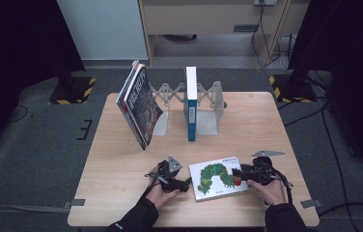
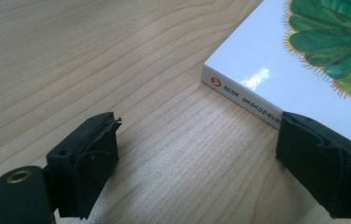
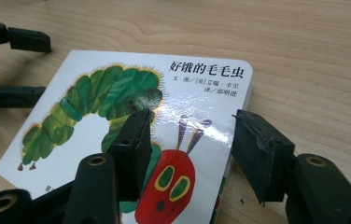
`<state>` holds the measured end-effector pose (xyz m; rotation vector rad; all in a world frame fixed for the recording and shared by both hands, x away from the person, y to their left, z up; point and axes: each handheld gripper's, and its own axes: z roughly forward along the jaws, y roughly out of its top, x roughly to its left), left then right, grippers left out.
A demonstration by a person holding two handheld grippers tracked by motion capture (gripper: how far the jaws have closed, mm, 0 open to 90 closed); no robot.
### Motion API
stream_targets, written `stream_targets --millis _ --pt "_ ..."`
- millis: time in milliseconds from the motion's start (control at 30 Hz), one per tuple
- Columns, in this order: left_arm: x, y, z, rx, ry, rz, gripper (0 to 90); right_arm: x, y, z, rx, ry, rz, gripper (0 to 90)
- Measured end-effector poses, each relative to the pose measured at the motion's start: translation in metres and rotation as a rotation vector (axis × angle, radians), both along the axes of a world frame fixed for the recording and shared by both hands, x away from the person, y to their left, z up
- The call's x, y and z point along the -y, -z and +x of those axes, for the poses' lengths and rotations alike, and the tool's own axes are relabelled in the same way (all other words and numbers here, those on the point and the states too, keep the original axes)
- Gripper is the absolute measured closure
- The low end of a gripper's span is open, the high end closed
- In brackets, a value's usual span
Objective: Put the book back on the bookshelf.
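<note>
Near the table's (image 1: 121, 159) front edge, a caterpillar book (image 1: 216, 178) lies flat between both hands. At its left, the left gripper (image 1: 185, 184) stands wide apart, nothing between the jaws, one jaw just beside the book's spine corner. At its right, the right gripper (image 1: 236, 171) hovers over the cover, jaws partly apart and clasping nothing. Farther back, two books (image 1: 138, 104) lean and a blue one (image 1: 190, 104) stands upright in a rack (image 1: 208, 108).
</note>
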<state>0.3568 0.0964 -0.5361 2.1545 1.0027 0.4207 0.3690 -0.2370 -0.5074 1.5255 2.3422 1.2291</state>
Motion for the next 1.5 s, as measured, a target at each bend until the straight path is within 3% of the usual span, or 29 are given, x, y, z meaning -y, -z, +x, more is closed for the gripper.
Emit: stream_targets --millis 467,667,1000,1067,1233,1433,1467,1500 --pt "0.000 0.000 0.001 -0.003 0.000 0.003 9.5 0.002 -0.011 -0.002 0.075 0.014 0.069 46.1" --pt "-0.001 0.000 0.001 -0.003 -0.001 0.003 9.2 0.003 -0.018 -0.004 0.112 0.017 0.134 43.8" --pt "-0.001 0.000 0.001 -0.003 0.000 0.004 9.1 0.002 -0.024 -0.006 0.119 0.005 0.170 37.7" --pt "-0.001 0.000 0.001 -0.003 0.000 0.003 9.1 0.002 -0.024 -0.006 0.109 -0.001 0.203 31.4" --pt "-0.001 0.000 0.001 -0.003 0.000 0.003 9.1 0.002 -0.022 -0.006 0.073 0.004 0.201 32.1" --pt "-0.001 0.000 0.001 -0.003 0.000 0.004 9.1 0.004 -0.020 -0.006 0.059 -0.013 0.174 38.2" --pt "-0.001 0.000 0.001 -0.003 0.000 0.003 9.1 0.004 -0.017 -0.007 0.024 -0.044 0.195 44.6" --pt "-0.001 0.000 0.001 -0.003 0.000 0.003 9.1 0.002 -0.016 -0.007 0.021 -0.050 0.185 45.3"
